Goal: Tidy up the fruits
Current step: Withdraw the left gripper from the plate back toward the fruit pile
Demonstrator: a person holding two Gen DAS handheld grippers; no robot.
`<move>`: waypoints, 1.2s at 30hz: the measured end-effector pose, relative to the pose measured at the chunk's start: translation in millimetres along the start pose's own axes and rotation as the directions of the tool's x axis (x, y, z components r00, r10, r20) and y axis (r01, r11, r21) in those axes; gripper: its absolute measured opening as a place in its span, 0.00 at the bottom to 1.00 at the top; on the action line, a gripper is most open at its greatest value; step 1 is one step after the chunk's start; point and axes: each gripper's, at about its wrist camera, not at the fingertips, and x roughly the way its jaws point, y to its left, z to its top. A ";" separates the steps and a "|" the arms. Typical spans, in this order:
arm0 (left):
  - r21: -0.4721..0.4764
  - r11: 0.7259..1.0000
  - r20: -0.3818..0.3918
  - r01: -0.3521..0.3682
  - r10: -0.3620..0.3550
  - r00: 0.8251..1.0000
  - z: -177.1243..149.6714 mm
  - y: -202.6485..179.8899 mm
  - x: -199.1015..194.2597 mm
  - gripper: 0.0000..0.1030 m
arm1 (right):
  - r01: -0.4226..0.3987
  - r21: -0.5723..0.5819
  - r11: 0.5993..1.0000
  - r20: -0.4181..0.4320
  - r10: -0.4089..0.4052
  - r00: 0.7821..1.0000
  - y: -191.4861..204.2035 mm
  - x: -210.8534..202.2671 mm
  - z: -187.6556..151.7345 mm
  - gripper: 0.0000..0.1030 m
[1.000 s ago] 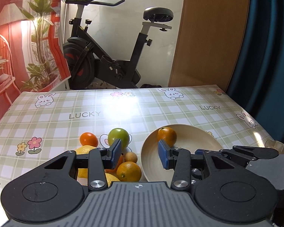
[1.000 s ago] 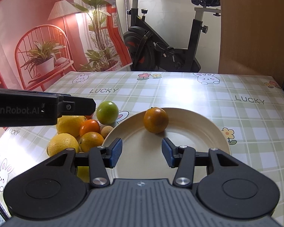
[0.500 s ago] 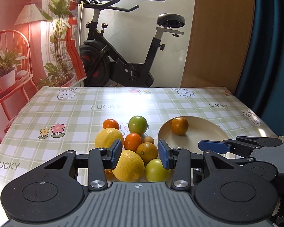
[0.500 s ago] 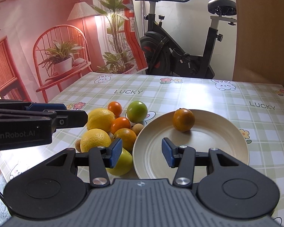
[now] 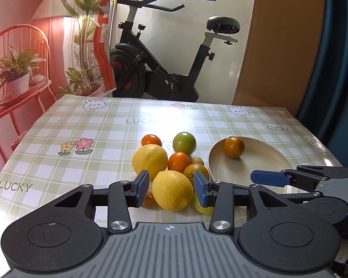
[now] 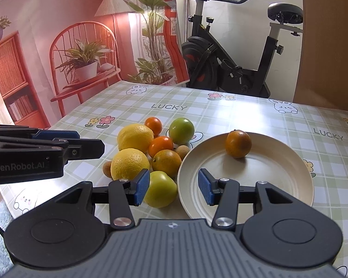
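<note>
Plate on checked table holds one orange. Loose fruit pile lies just left of it: two lemons, nearest lemon, green apple, small oranges. My left gripper and right gripper hang spread, empty. Both have drawn back since earlier; more table shows.
</note>
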 end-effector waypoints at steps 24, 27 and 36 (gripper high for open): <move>0.007 1.000 -0.038 -0.013 0.014 0.999 -7.4 -3.6 7.9 0.43 | -0.027 0.002 1.000 -0.034 0.028 0.999 -1.0 11.6 -7.5 0.48; 0.006 1.000 -0.051 -0.011 0.011 0.999 -8.2 -3.2 9.3 0.43 | -0.032 0.001 0.999 -0.035 0.032 0.999 -0.9 11.7 -8.2 0.48; -0.025 1.000 -0.083 -0.003 0.000 0.997 -10.6 4.3 12.4 0.43 | -0.051 -0.013 0.999 -0.039 0.050 0.998 1.7 12.5 -10.9 0.48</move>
